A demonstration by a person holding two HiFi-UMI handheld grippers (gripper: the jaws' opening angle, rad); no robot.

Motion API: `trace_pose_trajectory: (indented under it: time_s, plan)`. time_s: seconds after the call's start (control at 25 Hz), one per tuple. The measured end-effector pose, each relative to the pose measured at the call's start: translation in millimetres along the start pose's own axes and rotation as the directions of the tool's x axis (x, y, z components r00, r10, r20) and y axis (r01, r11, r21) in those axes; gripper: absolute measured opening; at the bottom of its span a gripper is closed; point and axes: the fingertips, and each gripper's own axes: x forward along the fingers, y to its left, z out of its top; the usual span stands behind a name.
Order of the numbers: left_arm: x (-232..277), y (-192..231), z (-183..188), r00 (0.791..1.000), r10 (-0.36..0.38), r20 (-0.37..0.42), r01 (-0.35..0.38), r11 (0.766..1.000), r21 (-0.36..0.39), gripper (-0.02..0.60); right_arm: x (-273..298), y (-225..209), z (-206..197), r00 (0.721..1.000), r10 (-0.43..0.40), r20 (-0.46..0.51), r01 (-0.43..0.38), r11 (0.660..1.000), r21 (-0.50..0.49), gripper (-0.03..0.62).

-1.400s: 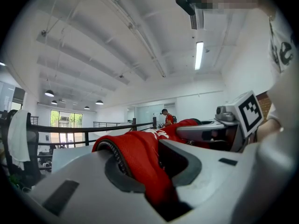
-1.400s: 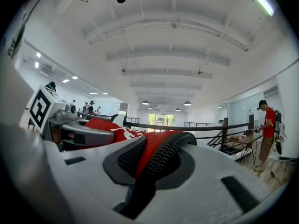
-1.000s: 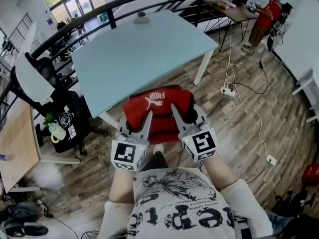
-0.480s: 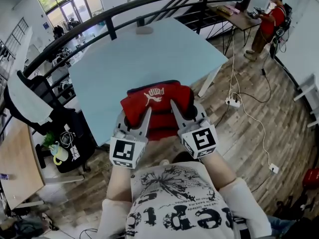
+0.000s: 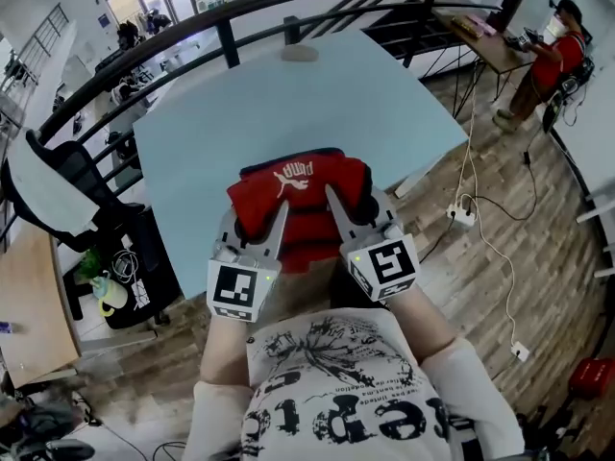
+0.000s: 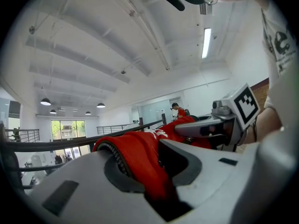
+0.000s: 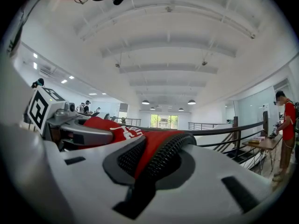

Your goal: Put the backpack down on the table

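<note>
A red backpack [image 5: 298, 200] with a white logo hangs between my two grippers, over the near edge of the pale blue table [image 5: 288, 104]. My left gripper [image 5: 261, 227] is shut on red fabric at the backpack's left side [image 6: 140, 157]. My right gripper [image 5: 348, 217] is shut on red fabric at its right side [image 7: 152, 150]. Both grippers point level toward the table. In each gripper view the pads pinch a fold of red cloth, and the other gripper shows beyond the backpack. The backpack's underside is hidden.
A dark curved railing [image 5: 231, 12] runs behind the table. A small grey object [image 5: 299, 53] lies at the table's far edge. A dark chair [image 5: 106, 238] and a wooden desk [image 5: 29, 296] stand at left. A power strip [image 5: 463, 215] with cables lies on the wooden floor at right.
Both grippers carried the backpack forward from over the floor until it hangs over the table's near edge. The grips on the fabric look the same.
</note>
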Motion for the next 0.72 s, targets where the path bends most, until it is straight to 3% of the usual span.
trace_pose_trajectory:
  time_s: [0.28,0.72]
  plan:
    - [71.6,48.1,-1.3,0.991,0.134,-0.002,-0.134,0.991,0.005,0.084,79.6,-53.8,-4.2,0.993,0.120,0.009,-0.120,0.993,-0.005,0.044]
    - [193.3,129.3,2.1,0.953,0.303,-0.013,-0.303,0.953,-0.005,0.084,211.4,-143.1,-4.3,0.958,0.287,0.020,-0.287,0.958,-0.010,0.044]
